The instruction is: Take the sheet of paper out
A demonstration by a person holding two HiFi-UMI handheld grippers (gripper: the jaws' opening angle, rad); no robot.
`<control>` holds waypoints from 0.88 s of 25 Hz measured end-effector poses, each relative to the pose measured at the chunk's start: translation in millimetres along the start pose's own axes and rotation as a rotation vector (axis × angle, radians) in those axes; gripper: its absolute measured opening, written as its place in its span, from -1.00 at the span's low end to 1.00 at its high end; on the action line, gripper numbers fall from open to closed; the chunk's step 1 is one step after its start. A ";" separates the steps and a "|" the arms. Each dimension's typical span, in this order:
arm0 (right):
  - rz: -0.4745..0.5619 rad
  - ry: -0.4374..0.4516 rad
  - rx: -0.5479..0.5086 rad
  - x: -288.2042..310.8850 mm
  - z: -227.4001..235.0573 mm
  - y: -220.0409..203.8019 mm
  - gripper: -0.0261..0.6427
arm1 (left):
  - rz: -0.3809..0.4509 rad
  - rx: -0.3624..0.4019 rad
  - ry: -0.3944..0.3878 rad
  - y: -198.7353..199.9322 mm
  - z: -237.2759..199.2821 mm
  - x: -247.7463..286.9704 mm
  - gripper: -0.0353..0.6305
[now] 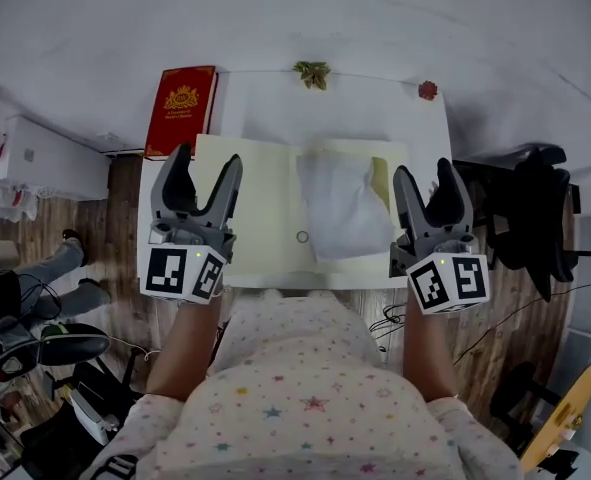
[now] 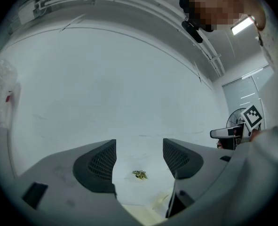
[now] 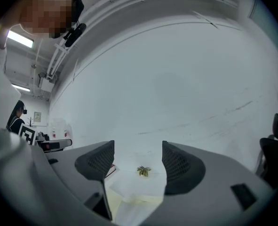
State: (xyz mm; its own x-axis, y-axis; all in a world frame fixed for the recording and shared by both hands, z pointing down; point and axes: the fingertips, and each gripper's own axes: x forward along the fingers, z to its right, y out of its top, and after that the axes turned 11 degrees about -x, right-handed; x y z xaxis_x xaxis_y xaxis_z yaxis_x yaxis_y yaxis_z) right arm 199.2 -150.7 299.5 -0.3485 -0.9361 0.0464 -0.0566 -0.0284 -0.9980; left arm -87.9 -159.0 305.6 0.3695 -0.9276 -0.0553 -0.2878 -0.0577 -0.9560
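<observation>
A pale yellow folder (image 1: 260, 213) lies flat on the white table (image 1: 345, 103). A white sheet of paper (image 1: 340, 203) lies on its right half, slightly crumpled, and shows at the bottom of the right gripper view as the white sheet (image 3: 134, 211). My left gripper (image 1: 207, 173) is held above the folder's left edge, open and empty. My right gripper (image 1: 428, 183) is held above the folder's right edge, also open and empty. In both gripper views the jaws stand apart with nothing between them.
A red book (image 1: 182, 108) lies at the table's back left corner. A small green leaf decoration (image 1: 312, 72) sits at the back middle, a small red item (image 1: 428, 90) at the back right. A black chair (image 1: 525, 208) stands to the right. Boxes (image 1: 30, 163) are on the left.
</observation>
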 end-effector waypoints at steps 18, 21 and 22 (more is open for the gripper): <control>-0.246 0.015 0.017 56.2 -29.3 -92.3 0.00 | -0.056 -0.046 -0.032 -28.4 -44.6 36.9 -0.03; -0.289 0.020 0.026 63.4 -29.9 -111.2 0.00 | -0.084 -0.074 -0.044 -44.8 -46.7 42.2 -0.03; -0.306 0.022 0.032 65.8 -30.2 -118.2 0.00 | -0.096 -0.082 -0.048 -50.6 -47.0 43.8 -0.03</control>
State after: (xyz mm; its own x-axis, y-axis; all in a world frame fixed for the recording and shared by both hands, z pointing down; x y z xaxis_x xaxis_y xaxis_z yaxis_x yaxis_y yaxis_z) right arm 154.6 -198.4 421.7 -0.3400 -0.8748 0.3453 -0.1327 -0.3188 -0.9385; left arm -98.7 -214.0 365.1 0.4406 -0.8975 0.0197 -0.3197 -0.1774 -0.9308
